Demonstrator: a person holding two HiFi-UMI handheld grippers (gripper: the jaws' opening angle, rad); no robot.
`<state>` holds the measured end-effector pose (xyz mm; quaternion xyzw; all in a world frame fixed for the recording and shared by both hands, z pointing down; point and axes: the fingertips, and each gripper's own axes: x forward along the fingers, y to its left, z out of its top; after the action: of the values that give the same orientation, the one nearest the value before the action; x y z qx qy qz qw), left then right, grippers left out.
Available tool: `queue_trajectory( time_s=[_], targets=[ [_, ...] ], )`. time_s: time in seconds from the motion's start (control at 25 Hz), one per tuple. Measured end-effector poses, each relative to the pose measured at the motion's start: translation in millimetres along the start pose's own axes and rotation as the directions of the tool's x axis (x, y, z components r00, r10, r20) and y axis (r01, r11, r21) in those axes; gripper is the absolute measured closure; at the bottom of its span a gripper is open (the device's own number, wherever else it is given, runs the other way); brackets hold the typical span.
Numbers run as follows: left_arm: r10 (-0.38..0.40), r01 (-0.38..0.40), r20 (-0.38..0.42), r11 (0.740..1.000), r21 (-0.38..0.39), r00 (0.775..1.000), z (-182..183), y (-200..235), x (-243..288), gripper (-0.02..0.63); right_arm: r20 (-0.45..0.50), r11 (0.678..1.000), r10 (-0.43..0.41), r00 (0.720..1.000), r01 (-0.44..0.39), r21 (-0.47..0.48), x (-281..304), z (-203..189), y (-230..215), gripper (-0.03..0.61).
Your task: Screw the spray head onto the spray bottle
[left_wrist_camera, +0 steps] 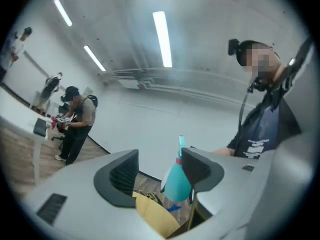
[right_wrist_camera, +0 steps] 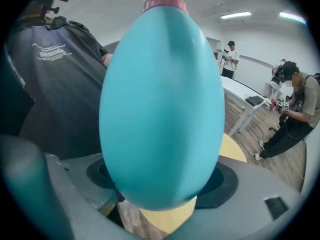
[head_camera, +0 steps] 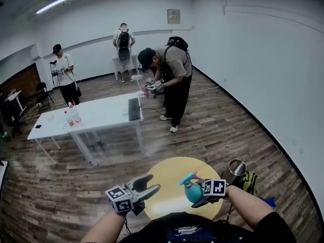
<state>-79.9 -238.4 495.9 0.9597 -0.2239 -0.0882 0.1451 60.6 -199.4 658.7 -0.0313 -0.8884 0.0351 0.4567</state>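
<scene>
One teal spray bottle clamped in rt hand-held gripper, lt hand-held gripper jaws apart (empty), one yellow table.

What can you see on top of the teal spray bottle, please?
A pink collar sits on the teal spray bottle, with a teal spray head above it. The collar covers the bottle's neck, so how far it is screwed on cannot be seen.
</scene>
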Motion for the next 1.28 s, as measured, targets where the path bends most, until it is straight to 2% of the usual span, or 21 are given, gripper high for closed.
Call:
queue_trajectory(
  time_s=[0.12, 0.2, 0.24, 0.28, 0.32, 0.36, 0.4, 0.48, 0.6, 0.68, 0.72, 0.76, 0.8, 0.92, 0.96, 1.0, 1.04, 1.08, 1.16, 1.2, 1.28],
  targets=[
    [0.01, -0.01, -0.026, 1.0, -0.009, 1.0, 3.6, 8.6, 10.9, 0.313, -0.053, 0.998, -0.058, 0.997, 0.058, -0.002, 4.1, 1.2, -13.1, 0.155],
    [-0.043, 0.061, -0.138, 0.99, 0.126, 0.989, -4.3, -3.9, 34.4, 0.295, -0.077, 0.998, -0.062, 0.995, 0.06, -0.034, 11.9, 10.9, -13.6, 0.155],
    [-0.077, 0.124, -0.215, 0.968, 0.217, 0.974, -11.2, -15.1, 47.4, 0.29, -0.082, 0.997, -0.051, 0.995, 0.047, -0.056, 16.2, 17.6, -11.3, 0.155],
    [-0.113, 0.209, -0.299, 0.927, 0.312, 0.948, -19.9, -29.2, 58.8, 0.287, -0.085, 0.997, -0.036, 0.996, 0.029, -0.078, 20.3, 24.1, -8.4, 0.155],
    [-0.148, 0.31, -0.384, 0.861, 0.403, 0.911, -29.7, -45.2, 66.6, 0.288, -0.091, 0.995, -0.02, 0.996, 0.01, -0.102, 24.0, 28.9, -5.3, 0.155],
    [-0.18, 0.414, -0.462, 0.776, 0.475, 0.868, -39.4, -60.6, 70.1, 0.346, -0.101, 0.991, -0.004, 0.995, -0.009, -0.132, 27.0, 31.0, -1.7, 0.155],
    [-0.202, 0.502, -0.527, 0.69, 0.521, 0.825, -47.8, -72.4, 69.8, 0.426, -0.112, 0.986, 0.014, 0.994, -0.032, -0.164, 29.1, 30.3, 3.0, 0.153],
    [-0.22, 0.616, -0.62, 0.565, 0.549, 0.753, -58.1, -82.8, 64.9, 0.428, -0.131, 0.975, 0.063, 0.989, -0.089, -0.202, 30.6, 24.8, 14.9, 0.153],
    [-0.209, 0.703, -0.703, 0.457, 0.545, 0.68, -66.2, -83.4, 58.9, 0.428, -0.146, 0.965, 0.124, 0.982, -0.153, -0.213, 32.4, 21.2, 24.6, 0.155],
    [-0.192, 0.728, -0.73, 0.414, 0.546, 0.656, -69.4, -81.8, 57.7, 0.428, -0.151, 0.962, 0.132, 0.98, -0.164, -0.217, 34.5, 20.9, 24.3, 0.155],
    [-0.193, 0.722, -0.724, 0.422, 0.548, 0.662, -68.8, -80.4, 58.7, 0.428, -0.148, 0.963, 0.131, 0.98, -0.161, -0.215, 34.3, 21.0, 22.3, 0.155],
    [-0.202, 0.699, -0.702, 0.459, 0.549, 0.683, -66.0, -77.9, 60.9, 0.428, -0.138, 0.965, 0.131, 0.982, -0.158, -0.208, 32.9, 21.6, 19.4, 0.155],
    [-0.214, 0.655, -0.66, 0.523, 0.545, 0.72, -60.8, -73.5, 63.8, 0.426, -0.12, 0.969, 0.134, 0.984, -0.156, -0.193, 30.3, 22.7, 15.8, 0.155],
    [-0.194, 0.377, -0.4, 0.809, 0.45, 0.896, -33.6, -39.9, 65.2, 0.375, -0.041, 0.982, 0.144, 0.989, -0.147, -0.115, 19.0, 23.9, 4.8, 0.156],
    [-0.151, 0.252, -0.285, 0.898, 0.361, 0.946, -24.0, -20.1, 56.9, 0.348, -0.019, 0.986, 0.138, 0.99, -0.139, -0.09, 15.6, 22.1, 1.8, 0.155],
    [-0.094, 0.132, -0.165, 0.963, 0.235, 0.982, -15.3, 1.6, 42.5, 0.307, -0.004, 0.989, 0.13, 0.991, -0.13, -0.068, 12.5, 19.2, -0.7, 0.156],
    [-0.028, 0.031, -0.045, 0.996, 0.086, 0.999, -7.0, 22.5, 23.6, 0.295, 0.005, 0.991, 0.121, 0.993, -0.12, -0.051, 9.9, 15.7, -2.9, 0.156],
    [0.044, -0.04, 0.063, 0.997, -0.062, 0.997, 1.3, 40.6, 2.5, 0.285, 0.01, 0.993, 0.111, 0.994, -0.111, -0.037, 7.8, 12.1, -4.9, 0.156],
    [0.158, -0.106, 0.196, 0.961, -0.254, 0.968, 13.2, 64.1, -34.6, 0.275, 0.014, 0.995, 0.099, 0.995, -0.099, -0.018, 5.2, 6.8, -8.2, 0.155],
    [0.177, -0.114, 0.21, 0.954, -0.278, 0.962, 15.2, 68.2, -44.9, 0.275, 0.012, 0.995, 0.097, 0.995, -0.097, -0.015, 5.0, 5.7, -9.4, 0.155],
    [0.122, -0.086, 0.158, 0.973, -0.216, 0.98, 15.8, 58.5, -40.2, 0.275, -0.003, 0.995, 0.095, 0.995, -0.095, -0.028, 6.4, 6.6, -11.1, 0.155]
  ],
)
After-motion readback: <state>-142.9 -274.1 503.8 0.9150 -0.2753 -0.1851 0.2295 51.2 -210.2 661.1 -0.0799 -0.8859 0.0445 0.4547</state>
